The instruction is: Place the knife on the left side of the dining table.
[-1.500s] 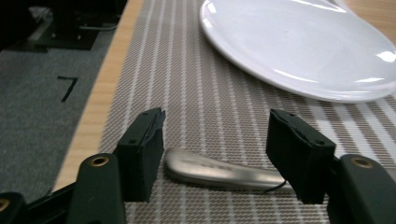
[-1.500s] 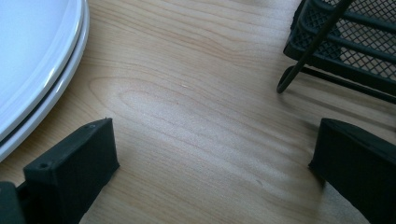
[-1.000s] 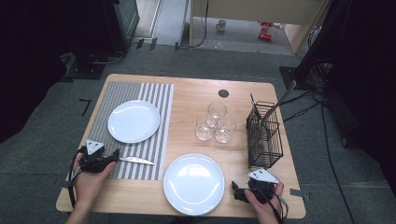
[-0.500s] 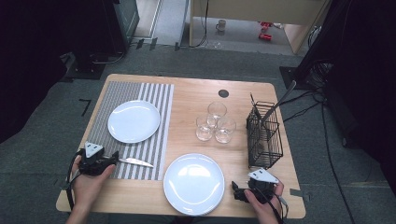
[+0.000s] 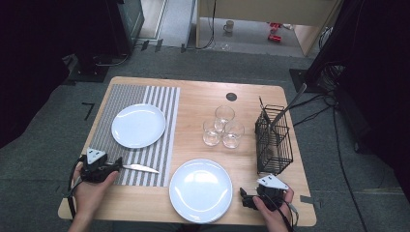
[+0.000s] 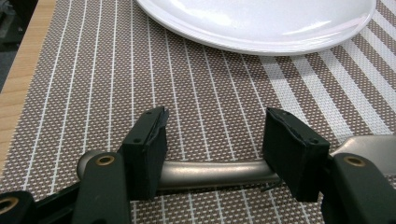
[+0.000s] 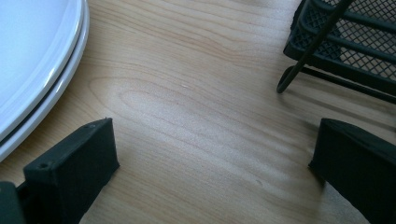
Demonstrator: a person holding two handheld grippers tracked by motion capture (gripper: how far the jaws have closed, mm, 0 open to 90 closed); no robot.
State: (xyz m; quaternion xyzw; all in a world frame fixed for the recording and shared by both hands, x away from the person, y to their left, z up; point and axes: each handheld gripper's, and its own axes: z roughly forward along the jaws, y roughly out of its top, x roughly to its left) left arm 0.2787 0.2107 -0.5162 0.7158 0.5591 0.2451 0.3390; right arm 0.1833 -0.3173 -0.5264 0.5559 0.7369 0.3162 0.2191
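The left hand (image 5: 92,191) is covering much of the left gripper (image 5: 115,166) in the high view, so the handle end of the silver metal table knife (image 5: 140,168) is lying hidden there, with just the pale blade poking out to the right. In the left gripper view the knife's dull grey, rounded handle (image 6: 210,171) is running crosswise behind the two black jaws, its far right part cut off by the jaw and the picture's edge. The jaws are standing apart with the handle lying across the gap behind the pads; whether they are touching it is hard to make out, and they are not clamping it.

The knife is lying flat on the near part of the brown-and-white striped woven placemat (image 5: 164,111), near of the round white plate (image 5: 139,125) on that mat. The left forearm is coming in from the near left, the gripper pointing right and low over the mat.

Further right, a second white round plate (image 5: 200,190), stacked on another as the right gripper view shows, is sitting on the light wooden table (image 5: 203,94). The right hand (image 5: 273,208) is resting the right gripper (image 5: 244,199) at the near right, jaws wide apart over bare wood with nothing between them, the black wire mesh cutlery basket (image 5: 274,140) just beyond it.
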